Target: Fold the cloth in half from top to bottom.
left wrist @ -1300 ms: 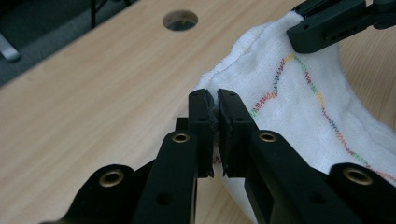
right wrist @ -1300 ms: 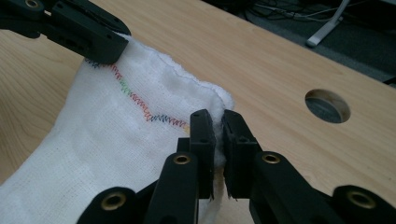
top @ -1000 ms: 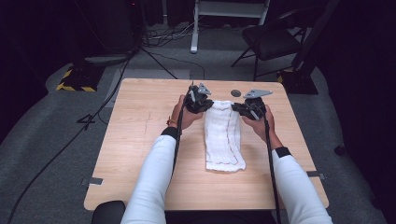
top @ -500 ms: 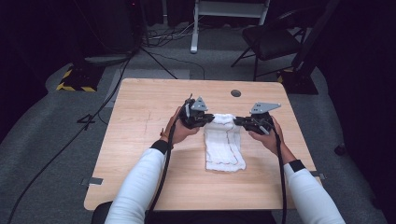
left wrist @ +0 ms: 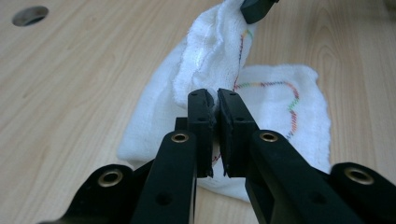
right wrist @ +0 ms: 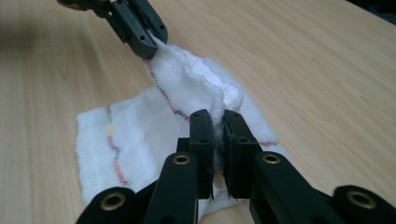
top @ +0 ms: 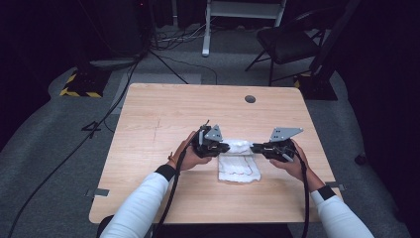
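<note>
From above, a pale wooden desk [top: 163, 129] with a round cable hole [top: 250, 99] stands on grey carpet, a dark chair [top: 289, 42] and trailing cables behind it. The left hand-held gripper [top: 225, 147] and right hand-held gripper [top: 253, 147] face each other over a white cloth [top: 238, 168] — its far edge lifted between them. In the left gripper view, black jaws pinch the nubbly, rainbow-stitched cloth [left wrist: 261, 102]. In the right gripper view, the jaws clamp the same raised fold [right wrist: 196, 88] — the rest lying flat.
</note>
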The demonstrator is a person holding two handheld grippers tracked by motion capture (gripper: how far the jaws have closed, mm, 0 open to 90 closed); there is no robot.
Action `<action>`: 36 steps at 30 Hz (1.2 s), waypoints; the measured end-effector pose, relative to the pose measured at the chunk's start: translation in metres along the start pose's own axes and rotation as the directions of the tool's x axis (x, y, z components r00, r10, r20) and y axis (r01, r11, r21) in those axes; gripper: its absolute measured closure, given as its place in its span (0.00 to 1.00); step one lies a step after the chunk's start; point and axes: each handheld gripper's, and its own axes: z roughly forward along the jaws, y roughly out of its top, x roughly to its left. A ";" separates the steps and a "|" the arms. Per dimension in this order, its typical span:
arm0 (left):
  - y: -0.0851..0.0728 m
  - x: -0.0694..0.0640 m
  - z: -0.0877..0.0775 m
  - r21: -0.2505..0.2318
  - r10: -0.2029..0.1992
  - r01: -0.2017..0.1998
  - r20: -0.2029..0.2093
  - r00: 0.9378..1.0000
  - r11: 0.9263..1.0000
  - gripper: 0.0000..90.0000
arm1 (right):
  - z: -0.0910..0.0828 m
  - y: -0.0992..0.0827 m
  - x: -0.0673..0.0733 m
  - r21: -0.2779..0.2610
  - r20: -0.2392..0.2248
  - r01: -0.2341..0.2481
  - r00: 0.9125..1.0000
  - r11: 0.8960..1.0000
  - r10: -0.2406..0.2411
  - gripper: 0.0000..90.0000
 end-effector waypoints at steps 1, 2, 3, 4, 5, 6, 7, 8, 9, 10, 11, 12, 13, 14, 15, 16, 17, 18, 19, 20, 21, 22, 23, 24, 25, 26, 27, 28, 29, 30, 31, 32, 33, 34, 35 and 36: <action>-0.001 -0.002 0.000 0.000 0.003 -0.003 0.000 1.000 1.000 0.94 | -0.001 -0.002 0.004 0.006 -0.006 0.008 1.000 1.000 -0.008 0.93; -0.002 -0.003 0.000 0.003 0.005 -0.005 0.003 1.000 1.000 0.94 | -0.001 -0.003 0.006 0.006 -0.013 0.012 1.000 1.000 -0.012 0.93; -0.003 -0.005 -0.001 0.004 0.003 -0.003 0.010 1.000 1.000 0.94 | -0.001 -0.006 0.010 0.008 -0.025 0.015 1.000 1.000 -0.015 0.92; -0.005 -0.007 -0.001 0.003 -0.001 0.001 0.015 1.000 1.000 0.94 | -0.001 -0.008 0.013 0.013 -0.033 0.021 0.999 1.000 -0.021 0.92; -0.006 -0.009 -0.001 0.007 0.003 -0.003 0.020 1.000 1.000 0.94 | -0.001 -0.010 0.016 0.020 -0.038 0.028 0.999 0.999 -0.027 0.92; -0.008 -0.012 -0.001 0.014 0.003 -0.003 0.027 1.000 1.000 0.94 | -0.001 -0.013 0.019 0.029 -0.045 0.029 0.999 0.999 -0.028 0.92; -0.009 -0.015 -0.001 0.025 0.009 -0.010 0.031 0.999 1.000 0.94 | -0.001 -0.015 0.022 0.037 -0.053 0.036 0.998 0.999 -0.034 0.91; -0.011 -0.019 0.000 0.030 0.013 -0.014 0.027 1.000 0.999 0.93 | -0.001 -0.017 0.025 0.045 -0.059 0.043 0.997 0.998 -0.040 0.91; -0.012 -0.022 0.000 0.036 0.018 -0.018 0.027 0.999 0.999 0.93 | -0.001 -0.020 0.028 0.050 -0.066 0.047 0.997 0.998 -0.043 0.91; -0.013 -0.025 0.001 0.043 0.024 -0.025 0.032 0.999 0.999 0.93 | -0.001 -0.023 0.030 0.055 -0.070 0.045 0.997 0.997 -0.042 0.91; -0.015 -0.029 0.001 0.046 0.025 -0.027 0.032 0.999 0.999 0.93 | -0.001 -0.025 0.032 0.060 -0.074 0.043 0.997 0.997 -0.038 0.91; -0.016 -0.033 0.002 0.052 0.031 -0.033 0.038 0.999 0.998 0.93 | 0.000 -0.028 0.034 0.071 -0.079 0.045 0.996 0.996 -0.040 0.91; -0.017 -0.035 0.002 0.059 0.031 -0.034 0.043 0.999 0.998 0.93 | 0.001 -0.031 0.037 0.084 -0.078 0.053 0.996 0.995 -0.046 0.91; -0.019 -0.038 0.003 0.069 0.033 -0.037 0.047 0.998 0.997 0.93 | 0.001 -0.032 0.038 0.091 -0.079 0.053 0.996 0.994 -0.046 0.91; -0.020 -0.041 0.003 0.071 0.033 -0.037 0.051 0.998 0.997 0.93 | 0.002 -0.034 0.040 0.099 -0.080 0.050 0.996 0.994 -0.042 0.91; -0.023 -0.043 0.005 0.073 0.028 -0.032 0.062 0.998 0.997 0.93 | 0.002 -0.036 0.041 0.106 -0.080 0.056 0.996 0.993 -0.047 0.91; -0.024 -0.044 0.005 0.081 0.028 -0.034 0.067 0.997 0.996 0.93 | 0.002 -0.038 0.043 0.113 -0.076 0.059 0.996 0.992 -0.051 0.90; -0.026 -0.046 0.006 0.091 0.033 -0.040 0.069 0.997 0.995 0.93 | 0.002 -0.039 0.044 0.118 -0.076 0.059 0.996 0.991 -0.050 0.90; -0.028 -0.048 0.007 0.101 0.031 -0.038 0.073 0.997 0.994 0.92 | 0.002 -0.041 0.045 0.121 -0.076 0.059 0.996 0.991 -0.050 0.90; -0.029 -0.049 0.008 0.110 0.030 -0.039 0.084 0.996 0.993 0.91 | 0.001 -0.042 0.046 0.126 -0.075 0.060 0.996 0.990 -0.051 0.90; -0.031 -0.050 0.009 0.120 0.044 -0.053 0.083 0.996 0.991 0.90 | 0.001 -0.044 0.047 0.128 -0.071 0.059 0.996 0.990 -0.050 0.89; -0.032 -0.051 0.010 0.121 0.047 -0.057 0.085 0.995 0.991 0.89 | 0.000 -0.046 0.047 0.131 -0.069 0.055 0.997 0.990 -0.046 0.89; -0.033 -0.052 0.010 0.125 0.049 -0.059 0.086 0.995 0.990 0.89 | 0.000 -0.048 0.047 0.134 -0.068 0.055 0.997 0.989 -0.047 0.89; -0.033 -0.053 0.011 0.124 0.045 -0.055 0.084 0.995 0.991 0.89 | 0.000 -0.049 0.047 0.136 -0.066 0.052 0.997 0.989 -0.043 0.89; -0.034 -0.053 0.013 0.124 0.039 -0.049 0.081 0.996 0.991 0.89 | 0.000 -0.050 0.047 0.136 -0.064 0.050 0.997 0.989 -0.042 0.89; -0.034 -0.052 0.014 0.120 0.037 -0.047 0.080 0.996 0.992 0.89 | 0.000 -0.051 0.047 0.139 -0.063 0.049 0.997 0.989 -0.041 0.89; -0.035 -0.052 0.015 0.120 0.034 -0.044 0.082 0.996 0.992 0.90 | 0.000 -0.052 0.046 0.140 -0.059 0.051 0.997 0.989 -0.043 0.89; -0.036 -0.052 0.016 0.118 0.035 -0.044 0.079 0.996 0.992 0.90 | 0.001 -0.052 0.046 0.142 -0.059 0.047 0.998 0.989 -0.039 0.89; -0.038 -0.052 0.018 0.114 0.036 -0.044 0.075 0.997 0.992 0.91 | 0.001 -0.053 0.045 0.142 -0.056 0.045 0.998 0.989 -0.037 0.89; -0.038 -0.051 0.018 0.111 0.042 -0.050 0.070 0.997 0.993 0.92 | 0.003 -0.054 0.045 0.145 -0.053 0.044 0.998 0.988 -0.037 0.89; -0.038 -0.051 0.019 0.112 0.044 -0.051 0.069 0.997 0.992 0.92 | 0.004 -0.055 0.044 0.145 -0.049 0.035 0.998 0.989 -0.028 0.89; -0.038 -0.051 0.019 0.112 0.053 -0.061 0.069 0.996 0.992 0.92 | 0.005 -0.056 0.043 0.144 -0.049 0.030 0.999 0.989 -0.023 0.90; -0.038 -0.050 0.019 0.111 0.060 -0.067 0.071 0.996 0.991 0.93 | 0.005 -0.056 0.043 0.141 -0.048 0.023 0.999 0.990 -0.017 0.90; -0.038 -0.048 0.020 0.106 0.058 -0.066 0.075 0.995 0.992 0.93 | 0.006 -0.056 0.042 0.141 -0.042 0.026 0.999 0.990 -0.020 0.90; -0.039 -0.047 0.020 0.104 0.059 -0.067 0.079 0.995 0.992 0.93 | 0.007 -0.056 0.041 0.142 -0.033 0.022 0.999 0.990 -0.017 0.90; -0.039 -0.046 0.020 0.102 0.062 -0.071 0.082 0.995 0.992 0.94 | 0.008 -0.055 0.041 0.140 -0.028 0.026 0.999 0.990 -0.022 0.90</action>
